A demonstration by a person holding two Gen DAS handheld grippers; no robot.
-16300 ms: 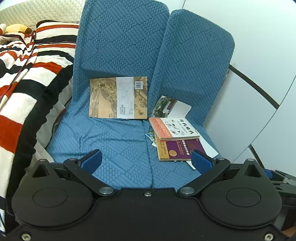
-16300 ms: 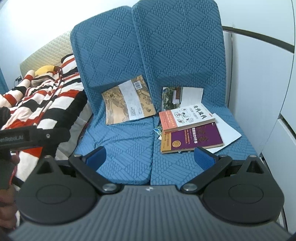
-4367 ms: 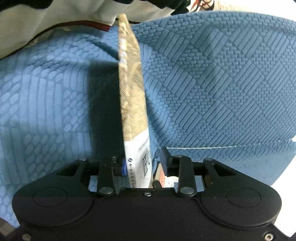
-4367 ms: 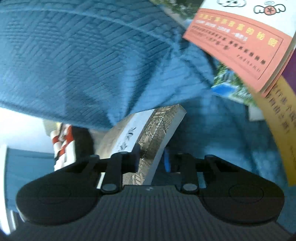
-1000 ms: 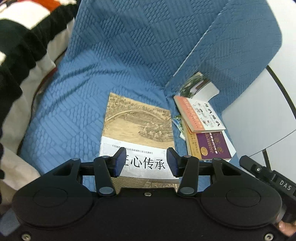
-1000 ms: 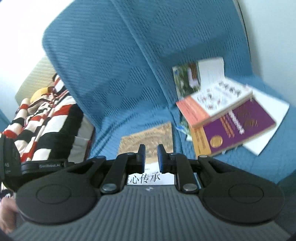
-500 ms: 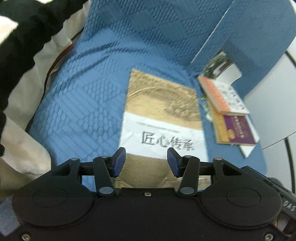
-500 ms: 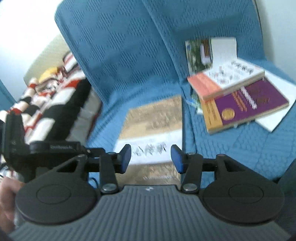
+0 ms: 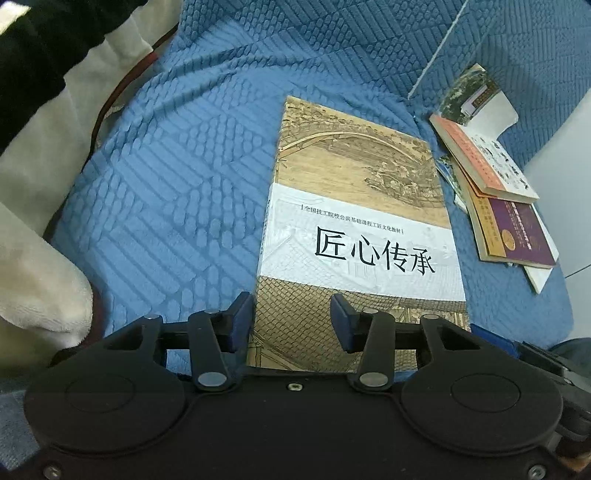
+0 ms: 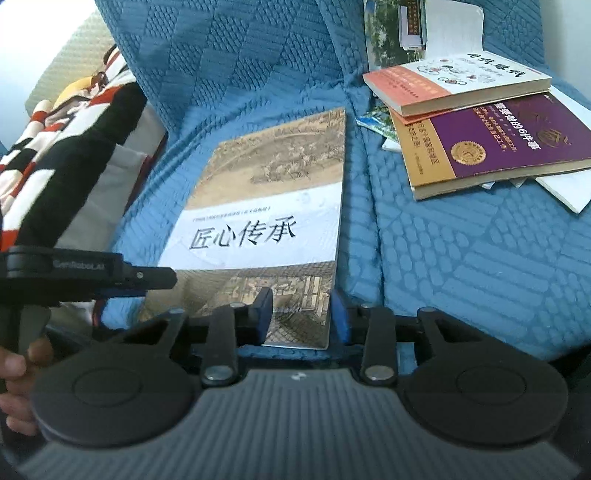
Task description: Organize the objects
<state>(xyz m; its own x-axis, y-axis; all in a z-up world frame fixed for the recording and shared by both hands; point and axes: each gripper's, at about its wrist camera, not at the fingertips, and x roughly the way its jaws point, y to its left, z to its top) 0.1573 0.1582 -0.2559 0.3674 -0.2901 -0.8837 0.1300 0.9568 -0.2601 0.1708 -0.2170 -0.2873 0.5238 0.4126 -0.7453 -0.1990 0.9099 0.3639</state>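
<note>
A tan book [image 9: 354, 229] with a white band and black characters lies flat on the left blue seat cushion [image 9: 166, 184]. My left gripper [image 9: 291, 321] hovers over its near left corner. Its jaws are apart and closing slightly, and the pads do not touch the cover. My right gripper [image 10: 301, 314] stands over the same book's [image 10: 266, 206] near right corner. Its jaws are closing with that corner beneath the gap, and the pads are not pressing on it. On the right seat an orange-and-white book [image 10: 454, 81] rests on a purple one [image 10: 509, 136].
A pamphlet [image 10: 402, 29] leans on the right backrest behind the stack, with white sheets under it. A striped blanket [image 10: 74, 122] crowds the left seat edge. A hand [image 10: 14, 369] holds the left tool at the far left. A white wall [image 9: 561, 147] lies to the right.
Both grippers have sunk toward the flat book and tilted down, so it fills more of each view. The right jaws went from nearly shut to wide, then narrowed.
</note>
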